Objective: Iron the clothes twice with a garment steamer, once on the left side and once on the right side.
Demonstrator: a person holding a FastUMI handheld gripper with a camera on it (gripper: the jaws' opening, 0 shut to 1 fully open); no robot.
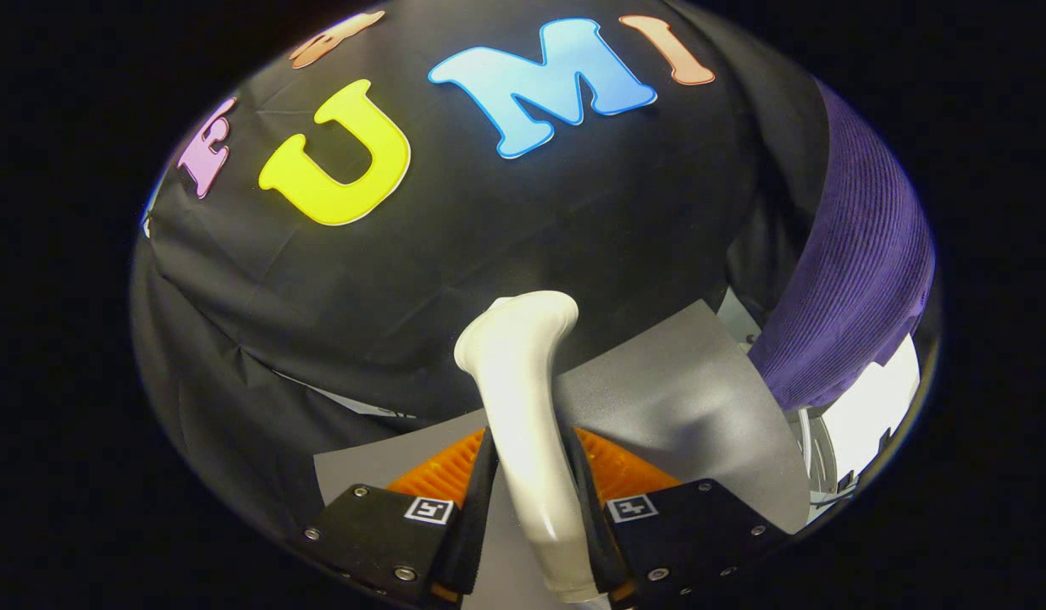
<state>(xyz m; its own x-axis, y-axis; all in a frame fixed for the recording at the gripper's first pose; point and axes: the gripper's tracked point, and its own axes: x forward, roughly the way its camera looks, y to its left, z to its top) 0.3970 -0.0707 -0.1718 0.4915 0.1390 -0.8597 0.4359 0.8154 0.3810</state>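
The white steamer (523,424) stood between the two fingers of the gripper (529,517), its slim handle running up from the bottom of the view and bending into a wider, rounded head that pointed away toward the black cloth wall (489,237). Both fingers (476,500) pressed against the sides of the handle, one on each flank, so the gripper was clamped on the steamer and held it tilted a little to one side. Each black finger block carried a small square marker (428,510) on its top face, and a ribbed orange part (442,470) showed just behind the fingers on either side of the handle. Beneath and beyond the fingers lay a flat grey sheet (683,398), its far corner reaching toward the wall. To the right of the steamer's head, well apart from it, hung the purple ribbed garment (861,271), draping down past the edge of the grey sheet. Below the garment some white and metal parts (836,432) were visible, too distorted to tell what they were.
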